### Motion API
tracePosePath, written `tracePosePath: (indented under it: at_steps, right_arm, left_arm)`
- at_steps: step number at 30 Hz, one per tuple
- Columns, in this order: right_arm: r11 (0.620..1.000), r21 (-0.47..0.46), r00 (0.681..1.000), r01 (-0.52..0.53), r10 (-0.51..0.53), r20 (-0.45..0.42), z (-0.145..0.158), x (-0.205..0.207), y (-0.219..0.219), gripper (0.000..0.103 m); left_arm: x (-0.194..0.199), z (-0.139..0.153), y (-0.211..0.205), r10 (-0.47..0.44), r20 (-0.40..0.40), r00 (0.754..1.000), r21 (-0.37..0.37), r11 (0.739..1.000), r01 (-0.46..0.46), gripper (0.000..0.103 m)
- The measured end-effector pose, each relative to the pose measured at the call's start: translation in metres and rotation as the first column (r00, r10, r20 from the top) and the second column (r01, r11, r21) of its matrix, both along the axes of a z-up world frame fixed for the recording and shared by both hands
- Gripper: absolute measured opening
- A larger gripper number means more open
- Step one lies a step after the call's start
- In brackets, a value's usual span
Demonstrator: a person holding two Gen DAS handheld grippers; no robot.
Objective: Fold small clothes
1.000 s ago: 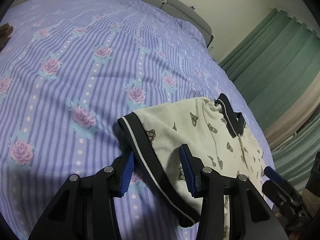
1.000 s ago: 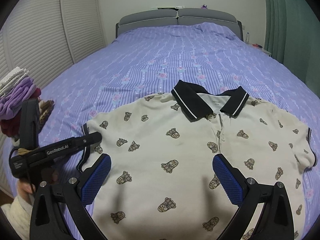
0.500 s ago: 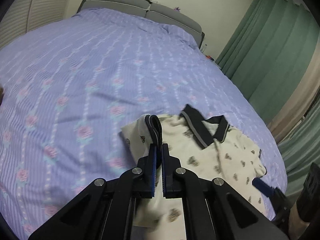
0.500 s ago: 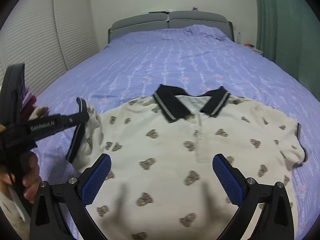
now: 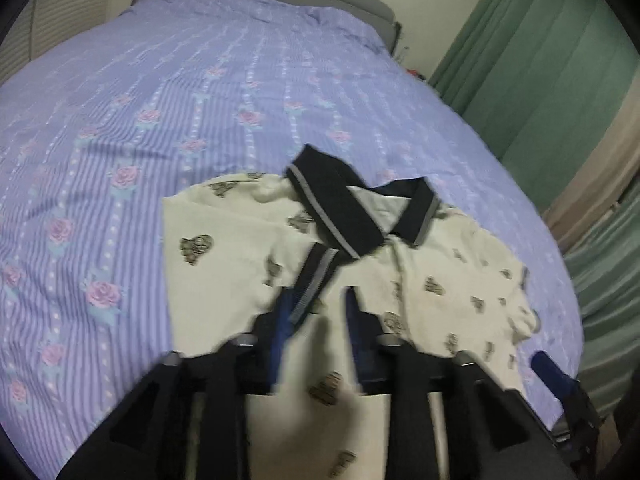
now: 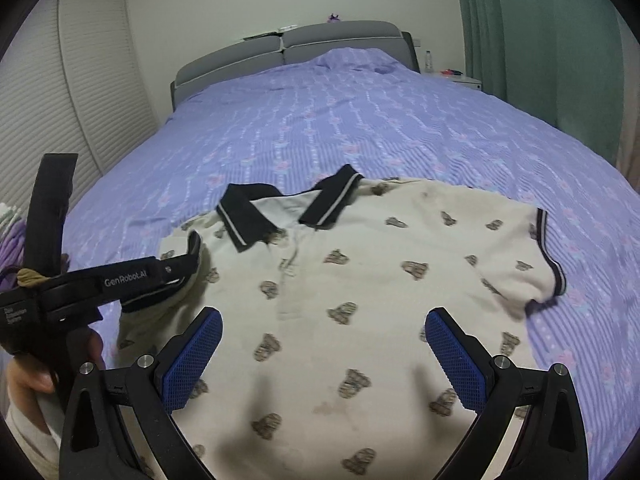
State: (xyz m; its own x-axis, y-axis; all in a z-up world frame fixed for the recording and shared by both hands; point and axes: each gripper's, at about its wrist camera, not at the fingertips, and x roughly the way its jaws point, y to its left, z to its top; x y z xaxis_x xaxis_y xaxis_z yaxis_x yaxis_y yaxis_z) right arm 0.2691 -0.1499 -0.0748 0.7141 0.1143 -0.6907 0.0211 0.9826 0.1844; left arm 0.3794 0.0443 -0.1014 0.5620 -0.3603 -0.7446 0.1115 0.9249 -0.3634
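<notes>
A cream polo shirt (image 5: 224, 264) (image 6: 400, 280) with a black collar (image 5: 340, 208) (image 6: 248, 220) and small dark prints lies face up on the purple bed. Its left sleeve is folded inward, and the black cuff (image 5: 318, 276) rests on the chest below the collar. My left gripper (image 5: 316, 300) (image 6: 188, 264) hovers there with its jaws opening. The cuff end sits beside the left pad, and only cream cloth shows in the gap. My right gripper (image 6: 324, 320) (image 5: 548, 372) hangs open above the shirt's lower front, holding nothing. The other sleeve (image 6: 548, 264) lies spread out flat.
The flowered purple bedspread (image 6: 360, 128) runs back to a grey headboard (image 6: 288, 46). Green curtains (image 5: 560, 80) hang along the right side and louvred doors (image 6: 92, 92) stand on the left. A pile of folded clothes (image 6: 8, 232) sits at the left edge.
The left gripper shut on the sleeve cuff, carried it inward over the chest toward the collar, and its jaws now stand apart. The right gripper drifted sideways and stayed open.
</notes>
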Motion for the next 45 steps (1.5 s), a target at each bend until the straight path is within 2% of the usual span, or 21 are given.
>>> tracePosePath:
  at_steps: [2, 3, 6, 8, 11, 14, 19, 22, 25, 29, 31, 33, 35, 36, 38, 41, 45]
  right_arm:
    - [1.000, -0.001, 1.000, 0.004, -0.004, 0.001, 0.000, -0.002, -0.003, 0.103]
    - [1.000, 0.000, 1.000, 0.006, -0.006, 0.002, 0.000, -0.003, -0.004, 0.103]
    - [1.000, 0.001, 1.000, 0.006, -0.006, 0.001, 0.000, -0.006, -0.005, 0.103]
    - [1.000, 0.000, 1.000, -0.001, 0.001, 0.000, 0.000, -0.007, -0.003, 0.103]
    - [1.000, -0.004, 1.000, -0.015, 0.015, -0.005, -0.002, -0.011, 0.004, 0.103]
    - [0.999, -0.004, 0.999, -0.033, 0.033, -0.014, -0.004, -0.015, 0.012, 0.103]
    - [0.998, -0.032, 0.998, -0.059, 0.058, -0.033, -0.008, -0.018, 0.024, 0.103]
    - [0.997, -0.042, 0.998, -0.058, 0.057, -0.041, -0.009, -0.021, 0.022, 0.103]
    - [0.998, -0.047, 0.998, -0.045, 0.043, -0.041, -0.008, -0.023, 0.016, 0.103]
    - [0.999, -0.041, 0.999, -0.022, 0.020, -0.038, -0.006, -0.026, 0.005, 0.103]
    - [0.999, -0.036, 0.999, -0.008, 0.006, -0.042, -0.007, -0.027, 0.000, 0.103]
    - [1.000, -0.027, 0.999, -0.002, 0.000, -0.047, -0.008, -0.028, -0.004, 0.103]
    - [1.000, -0.021, 0.999, 0.003, -0.004, -0.050, -0.009, -0.029, -0.007, 0.103]
    - [1.000, -0.020, 0.999, 0.004, -0.005, -0.051, -0.009, -0.029, -0.007, 0.103]
    - [1.000, -0.018, 0.999, 0.002, -0.003, -0.052, -0.009, -0.030, -0.007, 0.103]
    - [1.000, -0.019, 0.999, 0.000, -0.001, -0.048, -0.009, -0.031, -0.007, 0.103]
    - [1.000, -0.016, 0.999, -0.001, 0.000, -0.047, -0.009, -0.032, -0.008, 0.103]
  left_arm:
    - [-0.015, 0.016, 0.001, -0.052, 0.057, 0.997, -0.019, 0.998, 0.053, 0.047]
    - [-0.025, 0.026, 0.002, -0.071, 0.096, 0.993, -0.005, 0.997, 0.071, 0.050]
    - [-0.054, 0.043, 0.021, -0.082, 0.184, 0.980, 0.063, 0.995, 0.071, 0.051]
    - [-0.067, 0.045, 0.034, -0.090, 0.203, 0.975, 0.098, 0.993, 0.072, 0.051]
    - [-0.083, 0.033, 0.053, -0.120, 0.186, 0.975, 0.151, 0.984, 0.093, 0.051]
    - [-0.093, 0.017, 0.060, -0.150, 0.150, 0.977, 0.149, 0.981, 0.127, 0.050]
    - [-0.104, 0.009, 0.033, -0.239, 0.208, 0.948, 0.189, 0.961, 0.201, 0.051]
    - [-0.097, 0.005, 0.020, -0.254, 0.210, 0.944, 0.199, 0.956, 0.213, 0.051]
    - [-0.087, -0.007, 0.018, -0.236, 0.165, 0.958, 0.160, 0.964, 0.211, 0.050]
    - [-0.081, -0.024, 0.021, -0.179, 0.113, 0.977, 0.129, 0.978, 0.164, 0.036]
    - [-0.079, -0.026, 0.024, -0.153, 0.112, 0.982, 0.126, 0.982, 0.139, 0.034]
    - [-0.078, -0.027, 0.023, -0.151, 0.108, 0.983, 0.128, 0.982, 0.137, 0.034]
    - [-0.078, -0.028, 0.017, -0.159, 0.108, 0.981, 0.176, 0.975, 0.139, 0.033]
    - [-0.079, -0.027, 0.015, -0.163, 0.114, 0.980, 0.192, 0.972, 0.139, 0.025]
    - [-0.082, -0.025, 0.011, -0.162, 0.129, 0.978, 0.222, 0.966, 0.131, 0.024]
    - [-0.087, -0.018, 0.010, -0.171, 0.145, 0.974, 0.190, 0.971, 0.142, 0.024]
    - [-0.090, -0.018, 0.003, -0.195, 0.138, 0.971, 0.204, 0.965, 0.165, 0.024]
